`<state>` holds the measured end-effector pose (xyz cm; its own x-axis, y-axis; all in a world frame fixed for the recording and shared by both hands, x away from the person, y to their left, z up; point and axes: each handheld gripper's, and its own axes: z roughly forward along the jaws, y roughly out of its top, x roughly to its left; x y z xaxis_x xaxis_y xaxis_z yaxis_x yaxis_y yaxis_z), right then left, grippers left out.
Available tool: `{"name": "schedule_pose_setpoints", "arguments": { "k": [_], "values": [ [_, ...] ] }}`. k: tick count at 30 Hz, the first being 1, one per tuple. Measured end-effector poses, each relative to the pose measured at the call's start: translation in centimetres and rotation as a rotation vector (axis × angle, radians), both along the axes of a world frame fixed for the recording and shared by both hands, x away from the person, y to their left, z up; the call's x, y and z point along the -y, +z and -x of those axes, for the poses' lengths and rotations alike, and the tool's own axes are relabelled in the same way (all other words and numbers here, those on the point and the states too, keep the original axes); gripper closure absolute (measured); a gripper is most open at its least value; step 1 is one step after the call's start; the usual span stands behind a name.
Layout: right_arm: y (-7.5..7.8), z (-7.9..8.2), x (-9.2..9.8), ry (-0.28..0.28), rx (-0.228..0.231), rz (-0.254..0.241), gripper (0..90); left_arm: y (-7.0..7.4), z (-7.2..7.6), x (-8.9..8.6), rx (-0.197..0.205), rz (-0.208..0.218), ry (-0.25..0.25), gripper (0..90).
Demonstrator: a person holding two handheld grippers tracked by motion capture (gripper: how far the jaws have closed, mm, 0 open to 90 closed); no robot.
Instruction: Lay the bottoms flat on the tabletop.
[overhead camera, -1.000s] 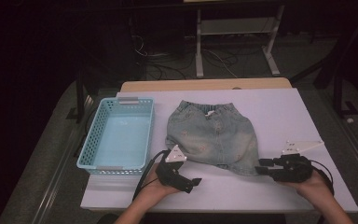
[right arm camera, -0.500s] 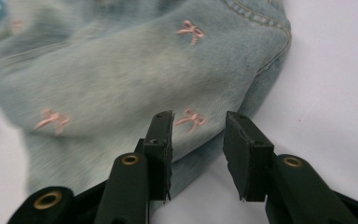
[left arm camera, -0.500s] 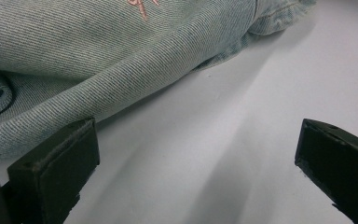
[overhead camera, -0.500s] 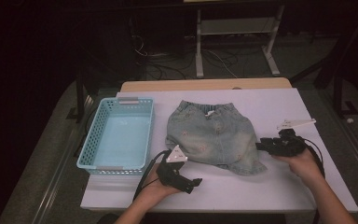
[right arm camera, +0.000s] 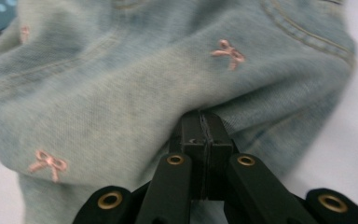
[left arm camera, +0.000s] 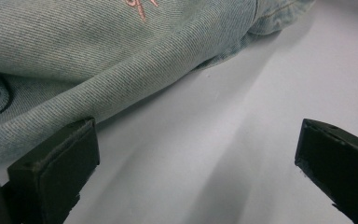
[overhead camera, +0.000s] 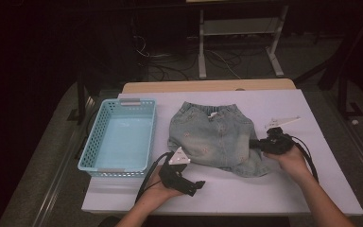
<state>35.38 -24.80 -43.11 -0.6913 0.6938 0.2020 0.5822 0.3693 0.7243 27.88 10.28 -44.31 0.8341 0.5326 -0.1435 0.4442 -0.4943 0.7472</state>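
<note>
We pinch the soft, floppy denim skirt [overhead camera: 215,137] by its side edge, right gripper [overhead camera: 254,144] just clamped on it, left gripper [overhead camera: 196,187] agape.

No words, brand names, numbers or signs can be read anywhere in these pictures. The denim skirt [overhead camera: 213,137] bears only small pink embroidered bows, not letters, and the small white tag at its waistband is too tiny to make out.
</note>
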Motion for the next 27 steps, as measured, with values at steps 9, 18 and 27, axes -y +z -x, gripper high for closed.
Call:
{"name": "schedule_pose_setpoints", "arguments": {
  "k": [9,18,27],
  "values": [
    [-1.7,-0.6,-3.6,0.077,-0.012,0.091,87.6,0.0,0.0,-0.1,0.0,0.003,0.003,0.0],
    [0.7,0.2,-0.9,0.008,0.045,0.009,68.4,0.1,0.0,-0.1,0.004,0.003,0.0,0.0],
    [-0.7,-0.1,0.0,-0.05,0.015,0.066,60.9,0.1,0.0,0.0,0.004,0.002,-0.001,0.0]
  ]
}}
